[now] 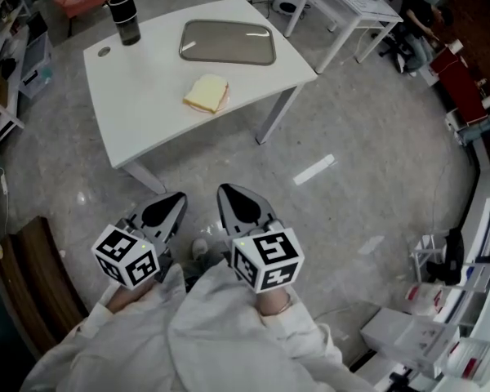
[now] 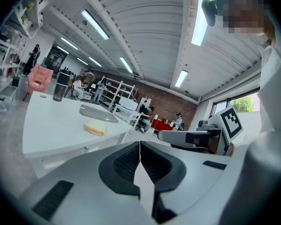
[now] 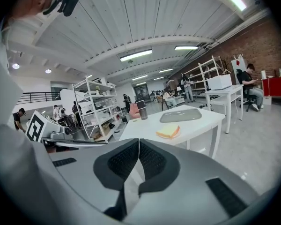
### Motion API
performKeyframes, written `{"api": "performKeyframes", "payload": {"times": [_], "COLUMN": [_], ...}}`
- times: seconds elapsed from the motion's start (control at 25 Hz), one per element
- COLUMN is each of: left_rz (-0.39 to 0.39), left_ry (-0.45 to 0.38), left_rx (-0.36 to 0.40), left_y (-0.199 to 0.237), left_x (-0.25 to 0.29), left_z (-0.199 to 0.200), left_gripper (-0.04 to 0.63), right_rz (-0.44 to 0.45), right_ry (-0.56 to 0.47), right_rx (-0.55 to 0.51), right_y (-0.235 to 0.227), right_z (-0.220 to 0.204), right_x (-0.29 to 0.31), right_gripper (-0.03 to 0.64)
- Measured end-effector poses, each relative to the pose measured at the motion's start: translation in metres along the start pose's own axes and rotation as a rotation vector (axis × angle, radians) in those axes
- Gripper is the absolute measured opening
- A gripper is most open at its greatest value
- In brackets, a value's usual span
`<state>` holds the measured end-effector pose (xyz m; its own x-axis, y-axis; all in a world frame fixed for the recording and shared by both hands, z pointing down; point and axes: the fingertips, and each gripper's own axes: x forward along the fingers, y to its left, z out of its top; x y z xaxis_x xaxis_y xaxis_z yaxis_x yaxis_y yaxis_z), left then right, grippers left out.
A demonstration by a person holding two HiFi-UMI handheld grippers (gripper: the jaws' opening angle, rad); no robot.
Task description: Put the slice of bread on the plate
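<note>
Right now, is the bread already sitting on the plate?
No, the slice of bread lies on the bare white table, apart from the grey plate.

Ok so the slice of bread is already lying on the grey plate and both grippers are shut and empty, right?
Not quite. The head view shows the slice of bread lying on the bare white table, apart from the grey plate, not on it. The rest holds: the left gripper and the right gripper are both shut and empty.
</note>
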<state>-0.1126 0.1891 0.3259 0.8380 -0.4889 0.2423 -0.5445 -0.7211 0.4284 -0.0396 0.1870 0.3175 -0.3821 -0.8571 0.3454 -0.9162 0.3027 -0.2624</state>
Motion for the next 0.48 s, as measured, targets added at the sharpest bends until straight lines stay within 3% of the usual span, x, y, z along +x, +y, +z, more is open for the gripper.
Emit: {"api": "performKeyframes", "payload": {"times": [0.16, 0.48], "left_rz": [0.006, 0.005], "left_ry": [0.021, 0.064], "left_rx": [0.029, -0.002], "left_y": [0.011, 0.048], "left_x": [0.005, 0.031], "left_z": [-0.003, 0.000], "left_gripper": [0.011, 0.011], "right_rz": [-0.015, -0.007], "right_ry": [0.011, 0.035], "right_rx": [0.001, 0.005], "right_y": [0.000, -0.009], "right_z": [0.000, 0.003], "right_x": [0.010, 0.047], "right_gripper": [0.015, 0.015]}}
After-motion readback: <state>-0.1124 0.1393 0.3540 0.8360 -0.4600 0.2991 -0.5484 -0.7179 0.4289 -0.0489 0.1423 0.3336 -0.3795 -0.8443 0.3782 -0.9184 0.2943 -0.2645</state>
